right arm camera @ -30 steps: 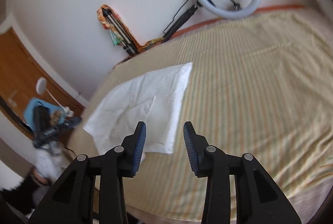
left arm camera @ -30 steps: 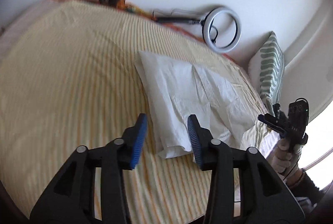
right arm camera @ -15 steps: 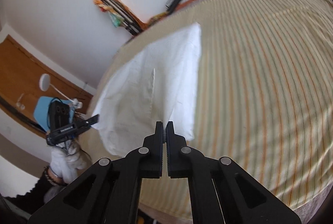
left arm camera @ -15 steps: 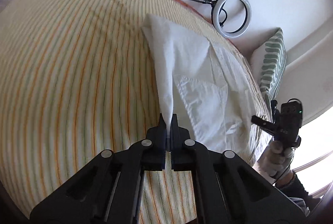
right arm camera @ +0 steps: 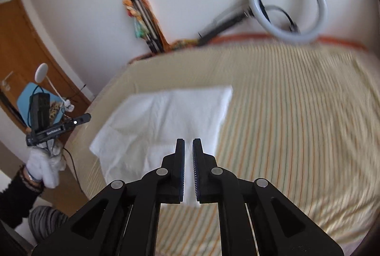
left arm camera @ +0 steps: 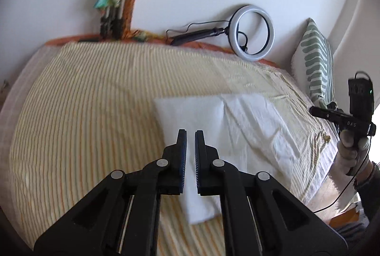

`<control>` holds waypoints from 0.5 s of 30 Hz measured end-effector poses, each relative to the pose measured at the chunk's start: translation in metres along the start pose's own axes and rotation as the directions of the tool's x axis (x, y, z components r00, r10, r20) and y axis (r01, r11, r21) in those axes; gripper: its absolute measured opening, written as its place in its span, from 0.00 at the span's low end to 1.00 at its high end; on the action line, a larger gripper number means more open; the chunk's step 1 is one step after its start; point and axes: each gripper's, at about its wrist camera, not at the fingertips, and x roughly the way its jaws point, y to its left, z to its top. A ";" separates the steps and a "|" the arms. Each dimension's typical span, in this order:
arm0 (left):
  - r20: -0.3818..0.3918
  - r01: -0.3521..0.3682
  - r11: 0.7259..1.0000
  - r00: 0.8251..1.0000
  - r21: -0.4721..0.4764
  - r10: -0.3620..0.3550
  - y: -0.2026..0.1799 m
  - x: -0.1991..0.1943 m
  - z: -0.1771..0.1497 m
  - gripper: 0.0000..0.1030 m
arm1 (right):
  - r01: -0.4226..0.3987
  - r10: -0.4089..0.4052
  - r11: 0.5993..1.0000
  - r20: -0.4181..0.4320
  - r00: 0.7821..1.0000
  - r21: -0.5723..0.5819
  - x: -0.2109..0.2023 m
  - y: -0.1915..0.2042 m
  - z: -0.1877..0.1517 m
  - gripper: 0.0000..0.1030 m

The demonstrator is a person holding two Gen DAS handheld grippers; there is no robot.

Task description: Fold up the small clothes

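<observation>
Your left gripper (left arm camera: 190, 134) hangs above the white garment (left arm camera: 237, 137), its blue-padded fingers nearly together with only a narrow slit between them, and whether they pinch any cloth cannot be told. The garment lies flat on the striped bedspread (left arm camera: 83, 125), folded into a rough rectangle; in the left wrist view its long axis runs from the near edge of the bed toward the ring light (left arm camera: 254, 32) at the wall. Your right gripper (right arm camera: 188, 143) is likewise almost closed over the garment's near corner, grip unclear. A green patterned pillow (left arm camera: 318, 61) leans at the far right.
</observation>
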 end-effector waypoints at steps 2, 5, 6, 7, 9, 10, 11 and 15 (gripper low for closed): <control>0.001 -0.028 0.998 1.000 0.053 0.028 -0.012 0.016 0.016 0.03 | 0.030 -0.030 0.996 0.001 1.000 -0.081 0.018 0.008 0.021 0.07; -0.024 -0.031 0.994 0.999 0.104 0.033 -0.023 0.042 0.031 0.03 | 0.035 -0.041 0.991 -0.039 0.998 -0.129 0.053 0.012 0.040 0.07; -0.036 -0.024 0.994 0.999 0.110 0.028 -0.024 0.049 0.035 0.03 | 0.029 -0.036 0.991 -0.054 0.998 -0.129 0.064 0.011 0.044 0.07; -0.047 -0.025 0.993 0.998 0.113 0.031 -0.025 0.057 0.038 0.03 | 0.026 -0.034 0.991 -0.063 0.997 -0.130 0.073 0.009 0.046 0.07; -0.068 -0.030 0.992 0.997 0.119 0.038 -0.024 0.072 0.042 0.03 | 0.022 -0.032 0.991 -0.079 0.996 -0.130 0.089 0.006 0.048 0.07; -0.082 -0.033 0.992 0.996 0.125 0.044 -0.024 0.079 0.042 0.03 | 0.006 -0.017 0.993 -0.093 0.996 -0.122 0.097 0.004 0.048 0.07; -0.097 -0.035 0.991 0.994 0.131 0.048 -0.023 0.086 0.041 0.03 | -0.002 -0.010 0.993 -0.105 0.994 -0.114 0.105 0.003 0.047 0.07; -0.155 -0.061 0.986 0.984 0.153 0.085 -0.016 0.113 0.029 0.03 | 0.033 -0.056 0.989 -0.157 0.986 -0.147 0.135 0.002 0.039 0.07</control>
